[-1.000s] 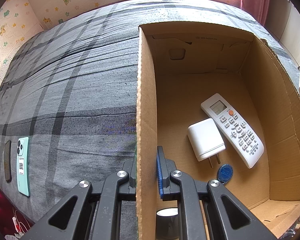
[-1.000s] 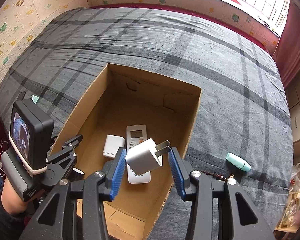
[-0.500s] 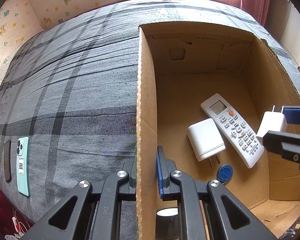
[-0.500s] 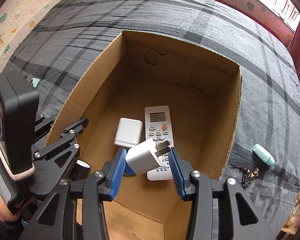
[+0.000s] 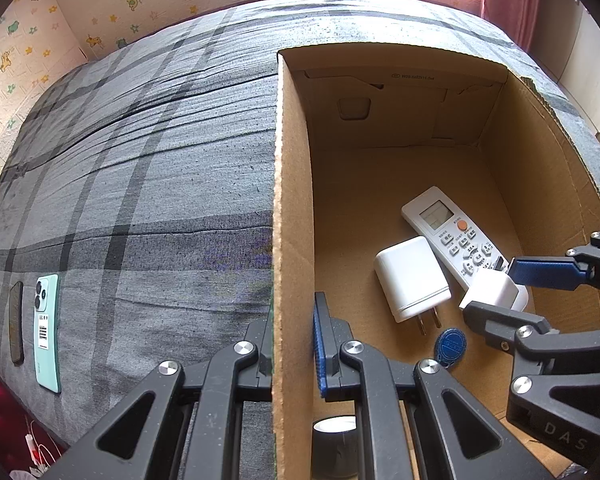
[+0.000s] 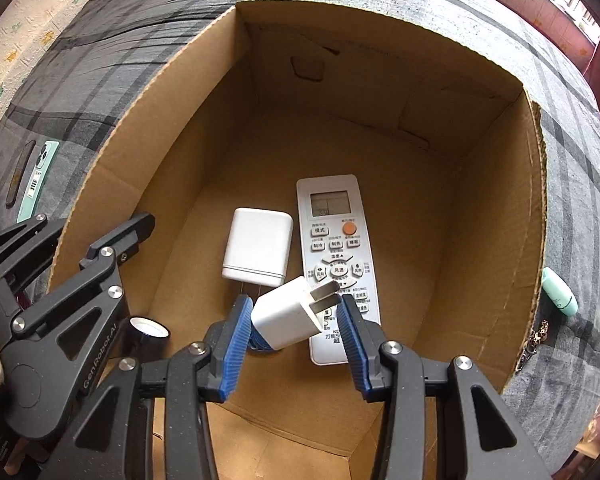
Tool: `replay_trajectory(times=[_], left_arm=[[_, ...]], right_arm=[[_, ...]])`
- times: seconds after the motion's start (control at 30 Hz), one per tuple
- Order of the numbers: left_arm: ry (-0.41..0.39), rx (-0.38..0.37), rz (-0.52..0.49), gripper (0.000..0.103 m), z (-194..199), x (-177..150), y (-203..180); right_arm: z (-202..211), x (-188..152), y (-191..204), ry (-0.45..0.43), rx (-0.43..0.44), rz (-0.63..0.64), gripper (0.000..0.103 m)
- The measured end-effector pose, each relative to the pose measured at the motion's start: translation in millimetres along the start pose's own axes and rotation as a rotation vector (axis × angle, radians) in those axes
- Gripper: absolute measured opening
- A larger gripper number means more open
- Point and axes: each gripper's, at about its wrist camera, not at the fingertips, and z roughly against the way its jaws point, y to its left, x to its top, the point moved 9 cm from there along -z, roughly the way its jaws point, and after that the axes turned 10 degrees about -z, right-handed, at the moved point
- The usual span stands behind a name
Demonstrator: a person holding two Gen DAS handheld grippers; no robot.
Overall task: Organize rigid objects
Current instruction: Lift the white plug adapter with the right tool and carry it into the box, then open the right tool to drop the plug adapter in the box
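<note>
My right tongs [image 6: 294,320] grip a small white plug adapter [image 6: 288,318] between their blue pads, its two metal prongs pointing toward two o'clock in the right wrist view. I hold it inside the open cardboard box [image 6: 496,216], low above the near end of the white remote control [image 6: 336,256] that lies on the box floor. From the left wrist view the same adapter [image 5: 494,290] sits at about four o'clock, just over the bottom end of the remote [image 5: 452,240].

A larger white charger block [image 6: 258,246] lies flat on the floor just beside the remote, at its nine o'clock side, prongs toward me. A round blue tag [image 5: 451,342] rests on the floor near those prongs. A small dark cylinder with a white top [image 6: 150,328] stands in the near left corner of the box.

My left tongs [image 5: 292,344] are clamped shut on the box's left wall [image 5: 294,240], one finger outside, one inside.

The box stands on a grey plaid bedspread [image 5: 140,200]. On the spread, at nine o'clock of the box, lie a mint-green phone [image 5: 46,332] and a dark slim object [image 5: 17,328] side by side. At three o'clock of the box, in the right wrist view, lies a mint-green capsule-shaped object [image 6: 558,292].
</note>
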Motion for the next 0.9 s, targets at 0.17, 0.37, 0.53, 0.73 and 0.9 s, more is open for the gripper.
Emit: replay_trajectory(times=[0.17,0.37,0.53,0.73,0.9], left_arm=[[0.000,0.000,0.000,0.014,0.0,0.0,0.1],[0.000,-0.001,0.001,0.014,0.0,0.0,0.0],[0.000,0.002,-0.001,0.014,-0.2,0.1,-0.7],[0.001,0.001,0.000,0.014,0.1,0.3,-0.1],[0.001,0.001,0.000,0.014,0.0,0.3,0.0]], right_arm=[[-8.9,-2.7,-2.8,0.022,0.003,-0.009,0.047],[-14.3,-3.4,-0.6,0.033,0.018,-0.022,0.048],[-10.4,2.4,-0.6,0.007,0.027,-0.018,0.054],[0.7,6.0,-5.5,-0.025,0.028,-0.029,0.069],[16.6,8.4,-8.8,-0.066,0.027,-0.017,0.071]])
